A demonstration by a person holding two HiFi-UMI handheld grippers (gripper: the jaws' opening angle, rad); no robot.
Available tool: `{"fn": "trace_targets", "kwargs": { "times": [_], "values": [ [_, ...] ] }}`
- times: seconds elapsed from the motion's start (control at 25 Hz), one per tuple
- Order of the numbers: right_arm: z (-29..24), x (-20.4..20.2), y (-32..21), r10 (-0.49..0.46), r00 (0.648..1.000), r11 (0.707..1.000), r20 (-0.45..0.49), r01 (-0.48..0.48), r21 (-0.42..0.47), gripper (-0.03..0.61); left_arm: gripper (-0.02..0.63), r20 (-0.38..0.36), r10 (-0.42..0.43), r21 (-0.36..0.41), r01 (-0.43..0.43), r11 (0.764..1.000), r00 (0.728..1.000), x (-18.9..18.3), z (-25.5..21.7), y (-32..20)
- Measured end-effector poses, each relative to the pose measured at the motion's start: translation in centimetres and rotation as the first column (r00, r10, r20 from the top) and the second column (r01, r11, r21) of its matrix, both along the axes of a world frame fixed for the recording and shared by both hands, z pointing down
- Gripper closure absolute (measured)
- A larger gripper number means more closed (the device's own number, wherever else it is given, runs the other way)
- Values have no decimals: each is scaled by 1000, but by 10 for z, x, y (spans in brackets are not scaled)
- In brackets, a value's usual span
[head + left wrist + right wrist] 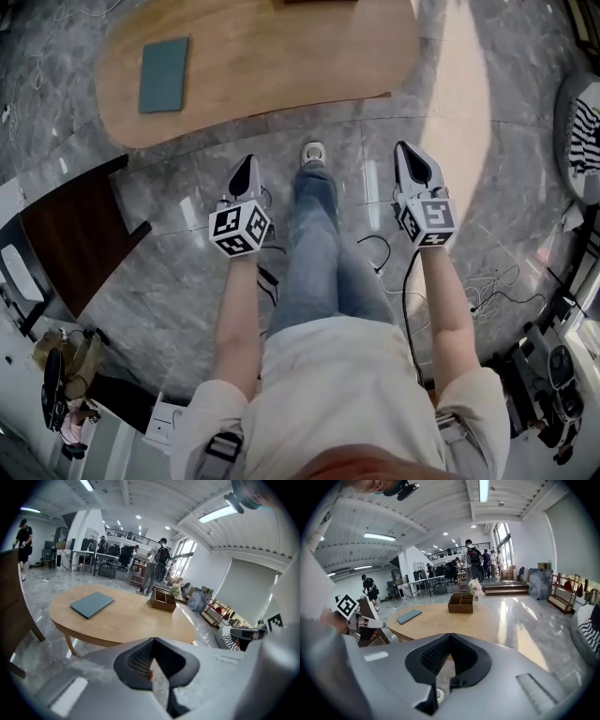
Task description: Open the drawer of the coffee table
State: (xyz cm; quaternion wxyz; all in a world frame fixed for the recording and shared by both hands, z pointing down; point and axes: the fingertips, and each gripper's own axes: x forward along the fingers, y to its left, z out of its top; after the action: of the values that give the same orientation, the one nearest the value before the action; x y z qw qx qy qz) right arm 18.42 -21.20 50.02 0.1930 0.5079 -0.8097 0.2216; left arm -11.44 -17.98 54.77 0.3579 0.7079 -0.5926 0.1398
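Right under the head camera: pale shirt, two bare forearms, and one jeans leg stuck out between the grippers, with a shoe planted about level with their tips. Holding the left gripper and right gripper side by side over grey marble floor. Both pinched fully shut, with nothing between the jaws in either gripper view.

Ahead of both tips, past a strip of bare floor: oval wooden counter, with its near edge toward the grippers. Honestly can't tell where the drawer sits from any of the views. Up on top, over toward the left gripper's side: flat teal-grey notebook. Further back across the top: dark wooden box with compartments.

Off to the left of the left gripper: dark brown furniture, with one corner pointing its way. Right of the right gripper and a bit behind it: loose cables snaking over the floor. Way beyond the counter: people standing around desks.
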Motion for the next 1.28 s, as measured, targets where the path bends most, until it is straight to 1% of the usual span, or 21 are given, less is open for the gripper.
{"fn": "trace_targets", "kwargs": {
  "times": [0.2,0.36,0.6,0.72,0.84,0.96,1.0,1.04,1.16,1.28],
  "values": [
    [57,10,-23,35,999,998,-1,-35,-44,575,611,28,-8,-45,10,999,1000,-8,47,-14],
    [98,18,-41,41,998,997,-40,-43,-60,575,611,45,-6,-72,10,997,999,-13,87,-26],
    [154,27,-52,28,997,992,-67,-36,-124,568,568,43,1,-103,3,995,999,-19,132,-40],
    [179,29,-53,21,998,985,-59,-31,-170,557,533,56,34,-117,-28,993,998,-17,149,-43],
    [201,29,-57,7,999,978,-52,-17,-208,517,486,72,90,-136,-79,988,993,-14,167,-47],
    [221,28,-66,-29,998,973,-61,14,-229,441,419,82,124,-150,-110,982,989,-11,184,-55],
    [228,28,-69,-43,997,971,-71,26,-236,413,376,90,133,-151,-119,981,987,-11,189,-57],
    [234,28,-71,-56,995,969,-85,34,-245,398,349,100,143,-149,-127,981,985,-10,193,-60],
    [252,37,-79,-69,989,964,-130,33,-264,343,291,121,169,-140,-151,978,978,-8,205,-67],
    [264,45,-88,-71,988,964,-140,31,-266,305,268,129,178,-145,-159,977,976,-4,217,-74]
  ]
}}
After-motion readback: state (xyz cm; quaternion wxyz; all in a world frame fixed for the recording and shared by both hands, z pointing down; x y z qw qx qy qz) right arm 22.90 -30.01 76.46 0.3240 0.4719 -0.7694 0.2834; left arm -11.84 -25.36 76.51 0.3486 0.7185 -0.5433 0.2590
